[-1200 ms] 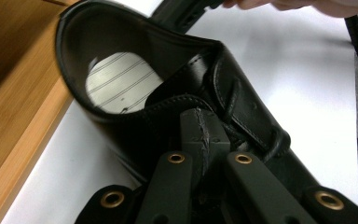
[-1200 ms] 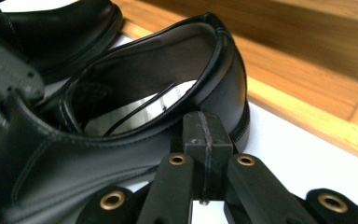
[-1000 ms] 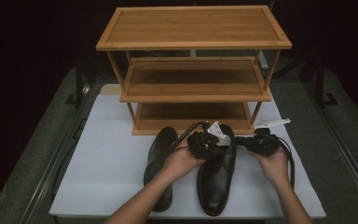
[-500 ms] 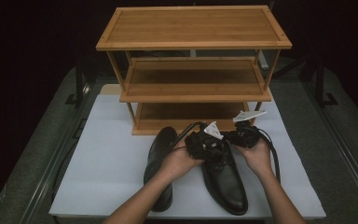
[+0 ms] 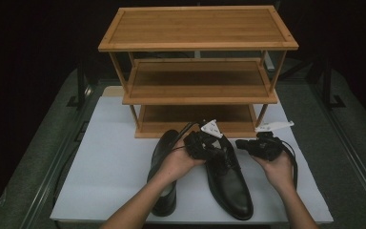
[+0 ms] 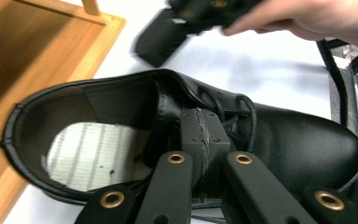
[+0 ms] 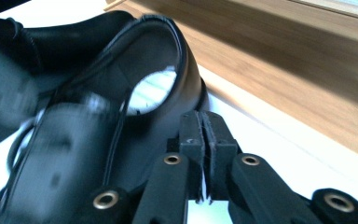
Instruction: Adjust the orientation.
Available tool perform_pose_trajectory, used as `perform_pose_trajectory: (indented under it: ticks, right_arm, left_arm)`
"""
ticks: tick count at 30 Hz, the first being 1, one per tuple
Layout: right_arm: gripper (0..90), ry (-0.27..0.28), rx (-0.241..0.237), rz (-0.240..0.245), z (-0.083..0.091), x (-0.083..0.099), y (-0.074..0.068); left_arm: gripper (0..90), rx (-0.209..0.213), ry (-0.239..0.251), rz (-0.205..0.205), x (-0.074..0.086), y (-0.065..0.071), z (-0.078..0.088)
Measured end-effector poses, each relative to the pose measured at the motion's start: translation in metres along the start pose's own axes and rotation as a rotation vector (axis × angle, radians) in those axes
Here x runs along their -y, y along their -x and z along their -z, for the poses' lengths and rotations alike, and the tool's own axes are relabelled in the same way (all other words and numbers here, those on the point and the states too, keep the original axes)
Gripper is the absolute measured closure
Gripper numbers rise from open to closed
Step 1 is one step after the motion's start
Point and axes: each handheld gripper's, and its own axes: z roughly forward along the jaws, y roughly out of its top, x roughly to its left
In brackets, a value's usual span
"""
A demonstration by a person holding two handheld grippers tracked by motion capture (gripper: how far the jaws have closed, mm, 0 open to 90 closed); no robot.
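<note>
While both tongs sit closed and empty, the left tongs over the right shoe near the counter's front edge, the right tongs beside it should open and take its heel rim squarely.

a white board lies on a grey-green table with raised rails along its left and right edges. a three-tier bamboo shelf rack stands at the board's far side, its shelves bare. beyond the table the room is black; light falls from above onto the rack and board.
</note>
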Motion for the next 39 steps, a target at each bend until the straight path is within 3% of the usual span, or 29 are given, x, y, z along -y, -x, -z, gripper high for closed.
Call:
perform_pose_trajectory:
  ticks: [5,14,18,22,35,39]
  right_arm:
    - [86.0,0.004,-0.003,-0.013,0.024,0.024,-0.008]
    - [86.0,-0.009,-0.041,-0.005,0.06,0.068,-0.044]
    - [89.0,0.006,-0.081,0.0,0.073,0.081,-0.064]
    - [89.6,0.007,-0.13,0.017,0.075,0.09,-0.082]
    - [89.8,-0.042,-0.247,0.093,0.061,0.098,-0.113]
    - [90.0,-0.062,-0.242,0.106,0.058,0.099,-0.117]
  left_arm:
    - [90.0,-0.029,0.014,0.014,-0.002,-0.01,0.004]
    - [90.0,-0.06,0.025,0.038,-0.001,-0.028,-0.004]
    - [90.0,-0.059,0.021,0.063,0.002,-0.033,-0.009]
    - [90.0,-0.051,0.003,0.061,0.002,-0.034,-0.013]
    - [90.0,-0.041,-0.047,0.032,0.001,-0.029,-0.022]
    - [90.0,-0.032,-0.051,0.036,0.001,-0.029,-0.022]
